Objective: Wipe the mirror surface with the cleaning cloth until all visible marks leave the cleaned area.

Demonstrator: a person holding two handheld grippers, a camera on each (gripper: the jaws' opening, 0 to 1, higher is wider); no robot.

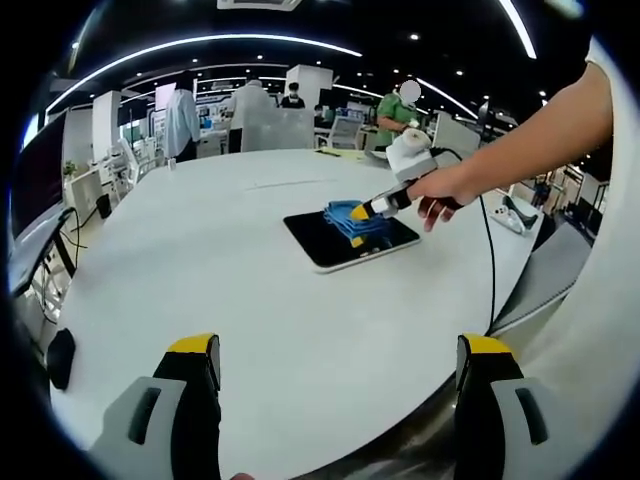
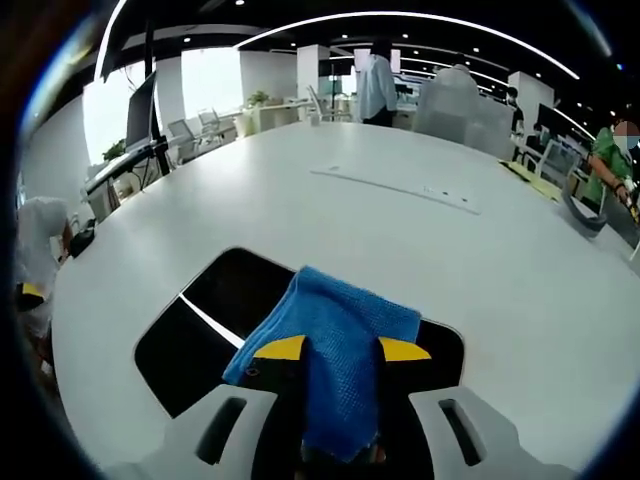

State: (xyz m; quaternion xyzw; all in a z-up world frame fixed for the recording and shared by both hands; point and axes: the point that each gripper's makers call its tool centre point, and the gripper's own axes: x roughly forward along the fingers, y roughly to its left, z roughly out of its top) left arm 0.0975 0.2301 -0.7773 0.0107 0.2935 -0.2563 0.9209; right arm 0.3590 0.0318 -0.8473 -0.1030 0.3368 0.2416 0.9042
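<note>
Step in hand: wiping stroke under way, by my reading. My right tongs [image 2: 342, 350] pinch the blue cleaning cloth [image 2: 340, 350] between their yellow-tipped jaws, and the cloth is draped down onto the mirror [image 2: 190, 340].

Mirror: dark rounded rectangle with a pale rim, lying flat on the white desk [image 2: 400, 230]. In the left gripper view the mirror [image 1: 325, 240] sits mid-desk, well apart from my left tongs [image 1: 340, 355].

Cloth position: in the left gripper view the cleaning cloth [image 1: 355, 222] covers the mirror's far right part; the right tongs [image 1: 372, 208] come in from the right, held in a hand [image 1: 445, 190].

Left tongs: spread wide, holding nothing, hovering over bare desk near its edge.

Marks: one bright streak on the uncovered glass in the right gripper view; I take it for a ceiling-light reflection, but cannot tell smear from reflection at this size.

Next move calls for: dragging the cloth across the uncovered near half with steady downward pressure. The mirror is unrestrained, so it may slide; my idle left tongs could steady its rim.

Containers: none that I can make out on the desk.

Background: people and workstations beyond the desk.
</note>
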